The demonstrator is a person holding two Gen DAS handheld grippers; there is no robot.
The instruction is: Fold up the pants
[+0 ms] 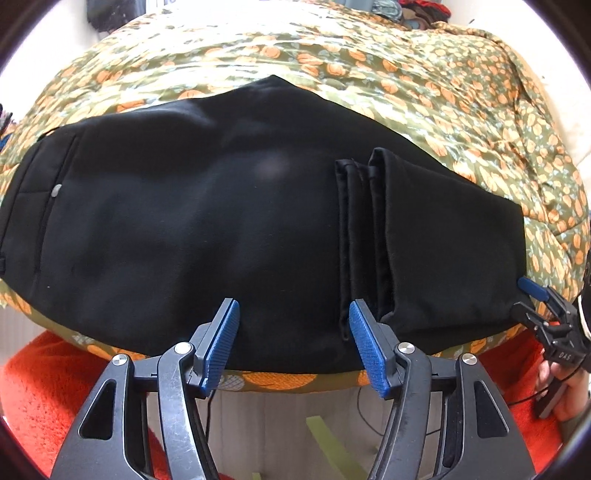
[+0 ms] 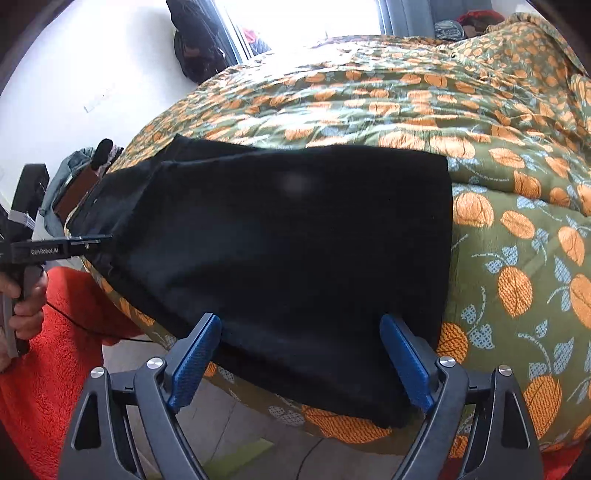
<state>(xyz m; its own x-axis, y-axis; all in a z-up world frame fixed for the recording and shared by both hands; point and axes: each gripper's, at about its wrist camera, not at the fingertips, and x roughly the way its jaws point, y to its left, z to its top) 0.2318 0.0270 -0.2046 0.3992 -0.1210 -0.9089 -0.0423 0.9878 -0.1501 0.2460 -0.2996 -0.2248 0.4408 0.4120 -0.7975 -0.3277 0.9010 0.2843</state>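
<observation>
Black fabric pants [image 1: 221, 221] folded on floral bedspread [image 1: 424, 92] | left gripper [image 1: 293, 347], right gripper [image 2: 301, 363]: fingers apart, nothing held | I'd grip both layers squarely, then fold evenly.

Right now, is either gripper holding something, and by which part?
Nothing is held. Left gripper and right gripper stand open over the black pants.

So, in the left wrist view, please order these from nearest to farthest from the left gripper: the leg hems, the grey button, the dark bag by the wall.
From the left gripper, jaws open:
1. Leg hems of the black pants, just ahead, slightly right.
2. Grey button, far left, near the waistband.
3. Dark bag, beyond the bed, top left.
</observation>
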